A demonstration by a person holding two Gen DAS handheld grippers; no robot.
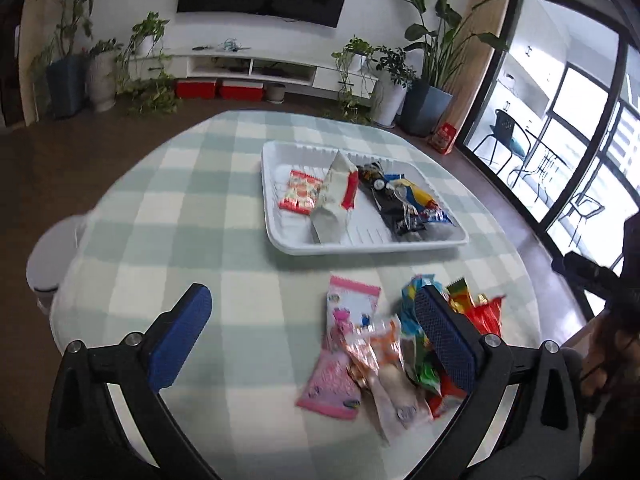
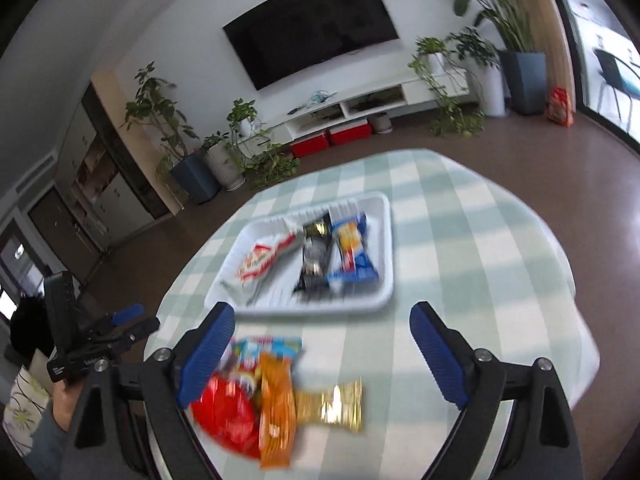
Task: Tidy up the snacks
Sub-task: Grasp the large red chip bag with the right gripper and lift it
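Observation:
A white tray [image 1: 276, 216] sits mid-table and holds several snack packets: a red one [image 1: 299, 192], a white-and-red one [image 1: 334, 200], a black one [image 1: 384, 200] and a blue one [image 1: 424, 204]. A loose pile lies on the cloth in front of it, with a pink packet [image 1: 340, 344] and an orange one [image 1: 384, 352]. My left gripper [image 1: 316, 332] is open and empty above the pile's left side. In the right wrist view the tray [image 2: 384, 240] is ahead, and a red packet [image 2: 228, 412], an orange packet [image 2: 274, 400] and a gold packet [image 2: 332, 404] lie between the fingers of my open, empty right gripper [image 2: 324, 336].
The round table has a green-and-white checked cloth [image 1: 200, 208]. A white bin [image 1: 48, 264] stands by its left edge. A TV, a low cabinet and potted plants [image 1: 424, 80] line the far wall. The left gripper shows in the right wrist view [image 2: 120, 328].

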